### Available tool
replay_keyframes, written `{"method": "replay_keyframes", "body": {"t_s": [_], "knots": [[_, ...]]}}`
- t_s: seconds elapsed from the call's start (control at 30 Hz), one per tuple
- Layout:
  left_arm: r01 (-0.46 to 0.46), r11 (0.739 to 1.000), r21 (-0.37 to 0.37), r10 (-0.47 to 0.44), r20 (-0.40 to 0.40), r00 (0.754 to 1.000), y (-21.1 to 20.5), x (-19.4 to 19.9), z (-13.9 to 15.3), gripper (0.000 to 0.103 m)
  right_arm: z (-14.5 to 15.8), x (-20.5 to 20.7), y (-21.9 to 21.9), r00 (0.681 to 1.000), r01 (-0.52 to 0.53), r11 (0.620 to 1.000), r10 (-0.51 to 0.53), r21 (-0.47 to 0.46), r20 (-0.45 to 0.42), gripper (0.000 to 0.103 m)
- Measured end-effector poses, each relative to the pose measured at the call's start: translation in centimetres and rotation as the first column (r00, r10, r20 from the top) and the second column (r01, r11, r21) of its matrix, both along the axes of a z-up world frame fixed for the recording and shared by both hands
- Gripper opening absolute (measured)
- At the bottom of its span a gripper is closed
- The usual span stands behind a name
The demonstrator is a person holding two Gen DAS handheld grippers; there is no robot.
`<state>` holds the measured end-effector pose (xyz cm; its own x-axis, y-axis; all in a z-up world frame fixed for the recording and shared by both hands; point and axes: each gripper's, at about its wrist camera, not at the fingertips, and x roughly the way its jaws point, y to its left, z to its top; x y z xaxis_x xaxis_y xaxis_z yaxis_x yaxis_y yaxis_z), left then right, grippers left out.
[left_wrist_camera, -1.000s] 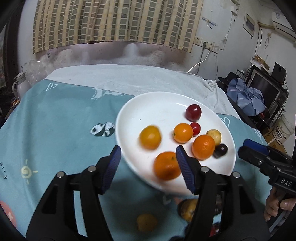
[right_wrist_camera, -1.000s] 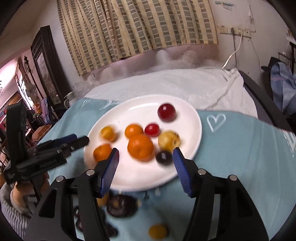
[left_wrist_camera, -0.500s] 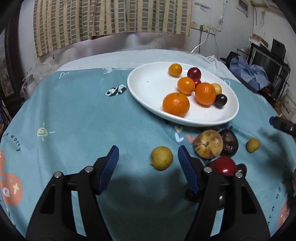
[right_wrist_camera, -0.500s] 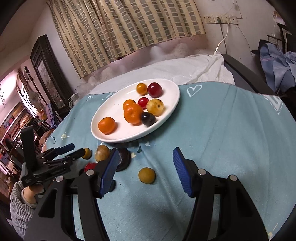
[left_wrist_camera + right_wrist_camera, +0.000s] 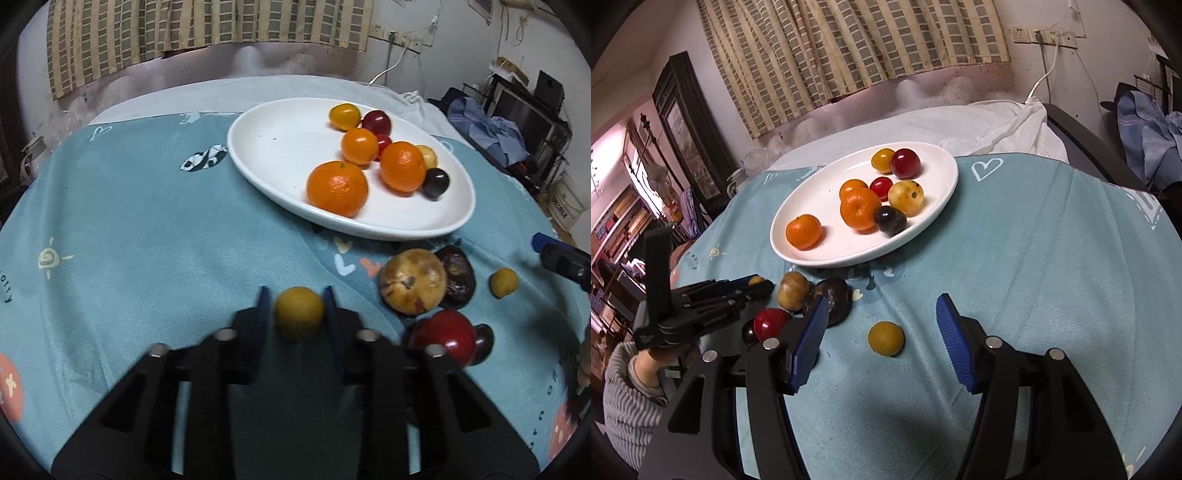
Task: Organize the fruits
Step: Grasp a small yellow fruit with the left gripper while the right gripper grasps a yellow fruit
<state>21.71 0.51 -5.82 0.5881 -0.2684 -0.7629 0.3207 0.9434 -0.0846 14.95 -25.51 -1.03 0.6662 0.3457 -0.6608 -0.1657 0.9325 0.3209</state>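
Note:
A white plate (image 5: 280, 147) on the teal cloth holds three mandarins (image 5: 337, 188), a red plum (image 5: 376, 122), a dark grape (image 5: 436, 182) and other small fruits. My left gripper (image 5: 297, 299) is shut on a small yellow fruit (image 5: 298, 314) that rests on the cloth in front of the plate. To its right lie a tan fruit (image 5: 412, 280), a dark purple fruit (image 5: 458, 282) and a red fruit (image 5: 443, 338). My right gripper (image 5: 882, 306) is open, and another small yellow fruit (image 5: 886, 338) lies between its fingers without touching either pad.
The plate (image 5: 820, 192) is the far limit of the loose fruit. A hand in a grey ribbed sleeve (image 5: 631, 387) holds the left gripper (image 5: 753, 288) at the table's left edge. White bedding (image 5: 960, 122) lies behind the teal cloth; furniture and clothes stand around.
Both grippers drew back from over the plate to the loose fruit on the near cloth. The left gripper's jaws closed onto the small yellow fruit. The right gripper stayed open.

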Motion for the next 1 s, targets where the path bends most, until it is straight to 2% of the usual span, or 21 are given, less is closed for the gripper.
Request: {"method": "replay_keyframes", "body": {"t_s": [0.17,0.37,0.47,0.67,0.8,1.0], "knots": [[-0.008,1.0,-0.03,0.008,0.003,1.0,0.7,-0.6,0.3,0.026,-0.8,-0.3,2.4,0.997,-0.079,0.985,0.079,-0.156,-0.009,0.061],[-0.001,1.0,-0.001,0.001,0.004,1.0,0.2,-0.9,0.1,0.026,-1.8,-0.5,3.8,0.993,-0.116,0.96,0.116,-0.254,-0.014,0.052],[0.002,1.0,0.011,-0.002,0.004,1.0,0.1,-0.9,0.0,0.026,-2.3,-0.3,4.0,0.992,-0.124,0.956,0.12,-0.264,-0.031,0.047],[0.003,1.0,0.026,-0.003,-0.004,1.0,-0.1,-0.9,-0.2,0.029,-2.8,0.1,4.6,0.992,-0.13,0.947,0.124,-0.295,-0.037,0.046],[0.004,1.0,0.029,-0.004,-0.003,1.0,-0.2,-0.9,-0.2,0.029,-3.3,0.8,4.4,0.991,-0.131,0.954,0.116,-0.269,-0.069,0.045],[0.017,1.0,0.019,-0.017,-0.001,1.0,-0.2,-0.9,-0.2,0.027,-3.5,1.0,3.8,0.993,-0.105,0.965,0.088,-0.241,-0.081,0.027]]}}
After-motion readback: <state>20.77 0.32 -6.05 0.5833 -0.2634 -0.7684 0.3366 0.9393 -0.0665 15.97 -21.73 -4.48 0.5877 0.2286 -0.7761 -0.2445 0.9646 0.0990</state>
